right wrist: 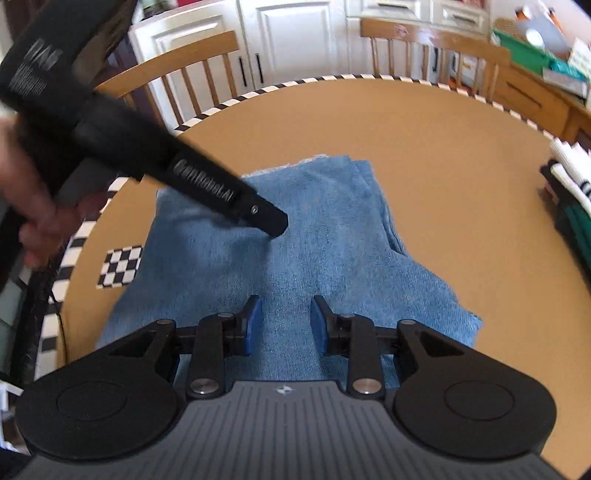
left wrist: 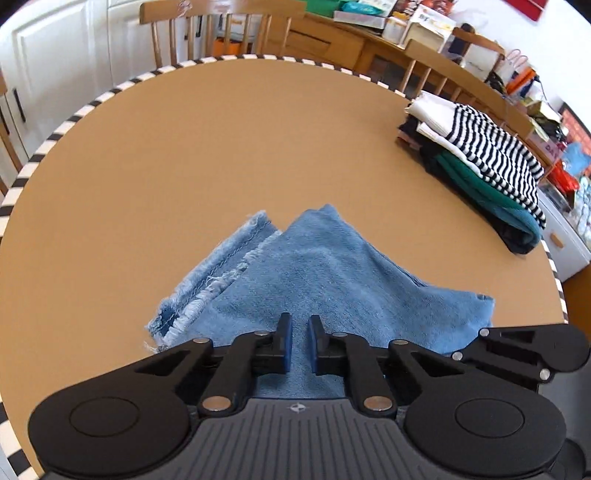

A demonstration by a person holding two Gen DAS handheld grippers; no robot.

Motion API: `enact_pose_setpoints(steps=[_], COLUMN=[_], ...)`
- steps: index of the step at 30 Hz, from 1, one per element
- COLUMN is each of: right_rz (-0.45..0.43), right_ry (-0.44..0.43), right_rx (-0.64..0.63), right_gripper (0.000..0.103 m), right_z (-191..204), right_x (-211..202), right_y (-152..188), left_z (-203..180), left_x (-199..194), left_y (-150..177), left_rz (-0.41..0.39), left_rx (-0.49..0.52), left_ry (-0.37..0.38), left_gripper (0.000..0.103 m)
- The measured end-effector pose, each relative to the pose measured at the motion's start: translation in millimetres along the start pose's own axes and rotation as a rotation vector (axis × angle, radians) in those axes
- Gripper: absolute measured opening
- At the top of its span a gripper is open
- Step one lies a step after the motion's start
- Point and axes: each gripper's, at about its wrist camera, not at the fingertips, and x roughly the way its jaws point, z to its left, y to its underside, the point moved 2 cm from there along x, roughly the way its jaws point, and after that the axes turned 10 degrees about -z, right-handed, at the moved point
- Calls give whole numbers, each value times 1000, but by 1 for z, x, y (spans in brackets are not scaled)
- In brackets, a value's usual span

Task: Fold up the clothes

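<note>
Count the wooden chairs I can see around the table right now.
3, across both views: one chair at the far left edge, one chair at the far side, one chair at the far right behind the folded stack. Others may be hidden.

Wooden chairs (left wrist: 221, 26) ring the round tan table (left wrist: 240, 140), white cupboards (right wrist: 295, 33) behind, a cluttered sideboard (left wrist: 332, 40) alongside.

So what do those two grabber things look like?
Each black plastic gripper, left and right, has two short fingers tipped with blue pads, jointed black link arms with silver pins, two round black discs and a ribbed grey body with a small logo. Seen from the right wrist, the left one's long black handle carries pale lettering.
</note>
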Motion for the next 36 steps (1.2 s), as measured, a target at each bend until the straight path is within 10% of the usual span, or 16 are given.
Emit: enact_pose_setpoints(steps=[7,18,29,31,33,36], right_rz=[-28,-72,-100,-143,-185,-234], right_ry=[-79,-28,-130,-54,29,120], right_rx=[116,-127,243,361,484,723], right_gripper=[35,35,55,63,63,64], right_z=[3,47,8,-10,-30,-56], right_x=[-34,-28,-45,-63,-81,-103], right_y=[-12,27,16,11,8,23], left_z=[4,8,39,37,32,32], left_x=[-12,-9,-6,-10,-13,-15], left_y=[2,-8,-43,-51,-59,-71], left_rz=[-3,36,145,126,101,72], left_rx=[-5,-17,77,195,320,461], left_ry=[-3,30,148,163,173,246], left_gripper=[10,8,5,9,55,67])
